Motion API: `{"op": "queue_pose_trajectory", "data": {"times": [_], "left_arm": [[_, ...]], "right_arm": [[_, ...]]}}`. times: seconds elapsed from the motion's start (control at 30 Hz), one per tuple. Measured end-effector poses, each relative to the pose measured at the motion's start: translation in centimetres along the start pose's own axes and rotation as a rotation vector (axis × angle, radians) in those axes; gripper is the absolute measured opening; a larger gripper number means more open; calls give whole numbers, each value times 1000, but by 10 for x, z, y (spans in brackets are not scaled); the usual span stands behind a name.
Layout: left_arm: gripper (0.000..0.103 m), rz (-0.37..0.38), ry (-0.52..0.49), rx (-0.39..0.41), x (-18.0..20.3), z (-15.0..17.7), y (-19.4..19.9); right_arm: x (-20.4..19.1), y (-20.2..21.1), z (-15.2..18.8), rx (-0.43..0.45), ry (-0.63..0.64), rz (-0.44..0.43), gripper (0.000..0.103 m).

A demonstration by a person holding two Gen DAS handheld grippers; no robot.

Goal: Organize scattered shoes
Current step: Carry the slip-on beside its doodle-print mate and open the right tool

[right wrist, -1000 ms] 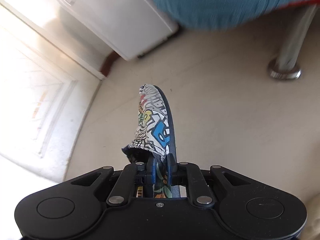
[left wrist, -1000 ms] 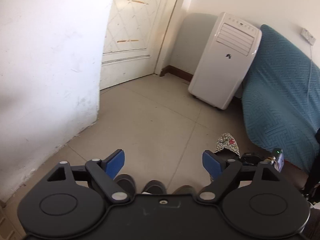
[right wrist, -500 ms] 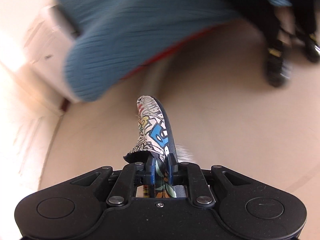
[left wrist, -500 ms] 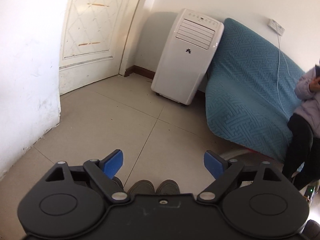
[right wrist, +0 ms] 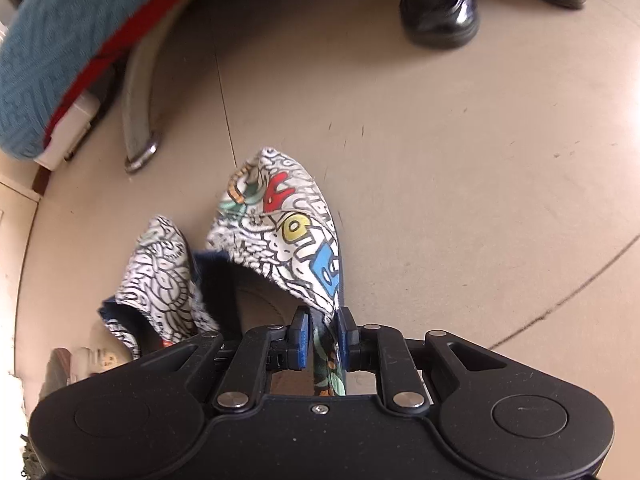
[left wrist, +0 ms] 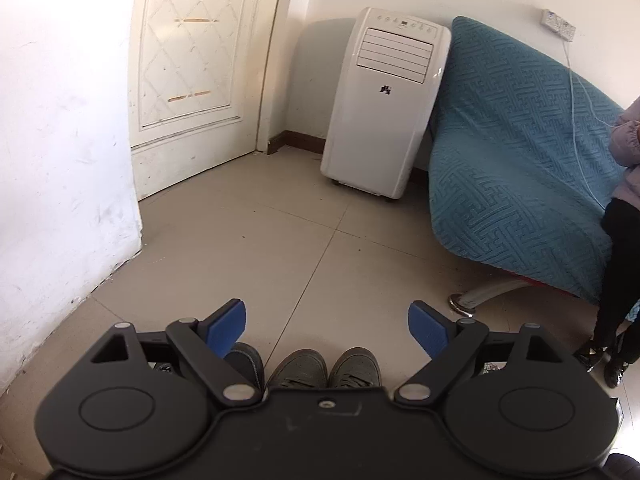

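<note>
While the right gripper (right wrist: 323, 336) pinches the side wall of a graffiti-print slipper (right wrist: 280, 236), that slipper sits low over the beige tile floor (right wrist: 460, 168) just beside a second slipper (right wrist: 160, 276) of the same print. Its blue pads stand narrow with only the fabric between them. From this slipper, open floor runs away toward two glossy black shoes (right wrist: 440, 12) at the top edge; toward the upper left, a curved metal sofa leg (right wrist: 138, 92) and the teal-covered sofa (right wrist: 52, 40) close off the room. Whether the held slipper's sole touches the tile cannot be told, and its heel is hidden behind the gripper body.

The left gripper (left wrist: 327, 326) hangs wide open with nothing between its blue pads. Under it peek three grey shoe toes (left wrist: 298, 364), their backs hidden by the gripper. Ahead lies bare tile up to a white door (left wrist: 192, 72), a white air cooler (left wrist: 384, 100) and the sofa (left wrist: 520, 168), where a seated person (left wrist: 624, 216) is cut off by the frame.
</note>
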State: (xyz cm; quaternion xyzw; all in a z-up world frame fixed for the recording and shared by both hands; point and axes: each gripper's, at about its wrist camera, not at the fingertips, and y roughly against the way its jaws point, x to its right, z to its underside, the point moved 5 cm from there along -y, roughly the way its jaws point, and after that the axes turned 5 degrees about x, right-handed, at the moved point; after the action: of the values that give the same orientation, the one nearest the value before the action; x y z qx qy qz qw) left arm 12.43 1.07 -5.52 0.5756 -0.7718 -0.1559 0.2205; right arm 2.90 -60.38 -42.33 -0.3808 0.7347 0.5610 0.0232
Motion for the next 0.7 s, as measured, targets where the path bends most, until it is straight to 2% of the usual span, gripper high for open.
{"op": "queue_pose_trajectory", "data": {"times": [0.23,0.33,0.37,0.4,0.47,0.57,0.63,0.67,0.7], "left_arm": [[88,-21,-7,-14,4,6,-4],[88,-28,-8,-15,5,6,-6],[88,-33,-6,-16,5,5,-7],[88,-34,-2,-17,6,5,-8],[88,-35,3,-15,7,6,-8],[89,-38,-13,-6,9,5,-8],[89,-39,-19,0,9,5,-9],[90,-40,-17,3,9,5,-9],[91,-41,-12,6,8,5,-10]], "right_arm": [[-26,-26,5,-14,114,-40,13],[-33,-27,7,-19,150,-42,22],[-36,-28,8,-21,159,-44,32],[-36,-27,8,-21,156,-46,49],[-35,-20,10,4,146,-32,71],[-27,10,13,96,105,-37,72],[-16,52,17,192,39,-101,73],[-12,72,20,232,0,-142,77],[-12,85,22,246,-58,-223,83]]}}
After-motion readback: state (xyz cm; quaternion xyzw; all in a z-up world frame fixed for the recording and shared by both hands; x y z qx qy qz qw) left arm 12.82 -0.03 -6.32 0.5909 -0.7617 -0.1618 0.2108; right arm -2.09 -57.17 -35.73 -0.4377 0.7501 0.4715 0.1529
